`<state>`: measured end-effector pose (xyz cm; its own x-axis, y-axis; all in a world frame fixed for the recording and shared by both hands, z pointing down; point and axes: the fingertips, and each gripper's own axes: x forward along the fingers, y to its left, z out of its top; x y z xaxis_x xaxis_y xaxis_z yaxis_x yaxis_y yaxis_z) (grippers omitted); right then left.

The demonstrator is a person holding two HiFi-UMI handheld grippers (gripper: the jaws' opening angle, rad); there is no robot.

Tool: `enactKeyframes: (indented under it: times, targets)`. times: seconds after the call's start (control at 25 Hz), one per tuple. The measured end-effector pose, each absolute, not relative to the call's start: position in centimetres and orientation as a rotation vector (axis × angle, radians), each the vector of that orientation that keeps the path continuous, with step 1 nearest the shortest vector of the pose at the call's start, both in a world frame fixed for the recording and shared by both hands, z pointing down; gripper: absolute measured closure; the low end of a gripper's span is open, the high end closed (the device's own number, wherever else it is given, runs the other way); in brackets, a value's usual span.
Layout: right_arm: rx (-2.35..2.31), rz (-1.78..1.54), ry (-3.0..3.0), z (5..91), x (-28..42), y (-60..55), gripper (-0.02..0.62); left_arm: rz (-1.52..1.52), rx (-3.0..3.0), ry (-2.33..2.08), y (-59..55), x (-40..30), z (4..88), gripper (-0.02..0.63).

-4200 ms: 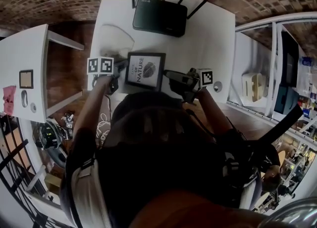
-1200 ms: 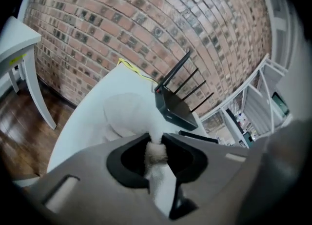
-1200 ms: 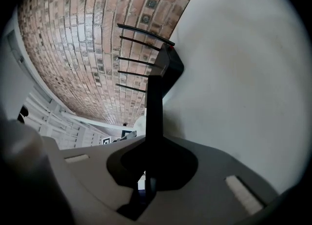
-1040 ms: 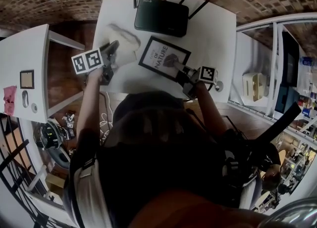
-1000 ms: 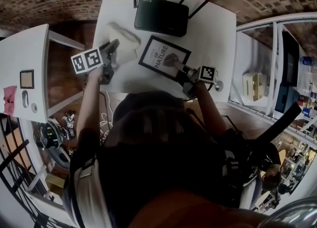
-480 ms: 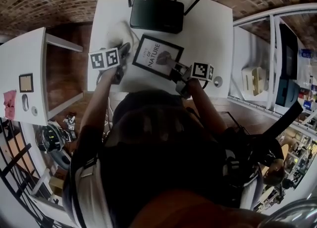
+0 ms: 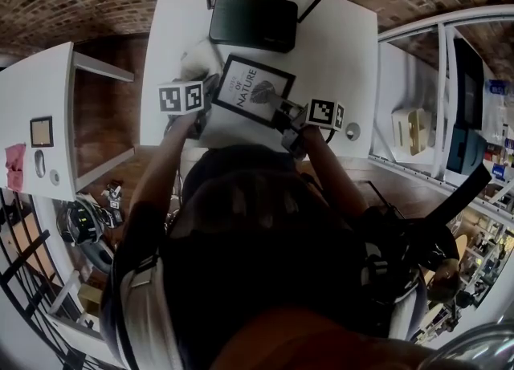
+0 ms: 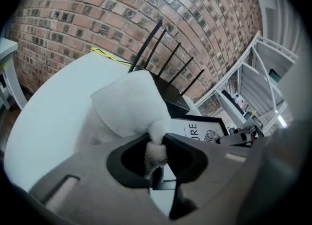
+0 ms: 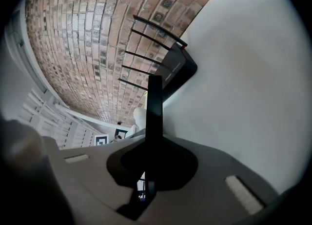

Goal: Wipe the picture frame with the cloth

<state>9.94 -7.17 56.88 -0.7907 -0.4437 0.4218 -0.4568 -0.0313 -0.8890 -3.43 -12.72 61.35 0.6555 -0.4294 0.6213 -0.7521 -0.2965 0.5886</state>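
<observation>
The left gripper (image 8: 156, 145) pinches a soft white cloth (image 8: 127, 103) just left of the black rectangular picture frame (image 7: 250, 87) (a leaf print inside). The right gripper (image 9: 147, 143) is clamped on its near right edge.

cloth (image 8: 127, 104): white, bunched | picture frame (image 7: 250, 91): black, askew, beside cloth

The cloth (image 8: 126, 107) looks soft and fleecy, the table (image 8: 53, 116) smooth and matt, the wall (image 8: 73, 19) rough brick.
</observation>
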Motion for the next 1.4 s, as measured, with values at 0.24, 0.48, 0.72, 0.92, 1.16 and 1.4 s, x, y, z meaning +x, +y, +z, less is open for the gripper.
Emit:
enactKeyframes:
  times: [0.24,0.48,0.72,0.92,1.16,1.4]
  targets:
    - [1.048,2.049,-2.162,57.2,10.1,-7.3,0.588,0.46,1.96,-0.859,-11.1,-2.1,61.0,0.523]
    - [1.073,2.078,-2.138,57.7,10.4,-7.5,0.588,0.472,1.976,-0.781,-9.1,0.5,60.9,0.522]
    - [1.075,2.053,-2.142,57.6,10.4,-7.6,0.588,0.413,1.972,-0.71,-9.0,2.2,59.9,0.522]
    - [1.071,2.057,-2.132,57.9,10.3,-7.4,0.588,0.367,1.979,-0.628,-8.8,4.3,58.9,0.522]
    - [1.054,2.066,-2.128,58.2,10.0,-7.2,0.586,0.337,1.987,-0.54,-8.3,6.3,57.7,0.522]
    - [1.023,2.077,-2.127,58.5,9.3,-7.1,0.586,0.311,1.997,-0.431,-7.3,8.6,56.1,0.522]
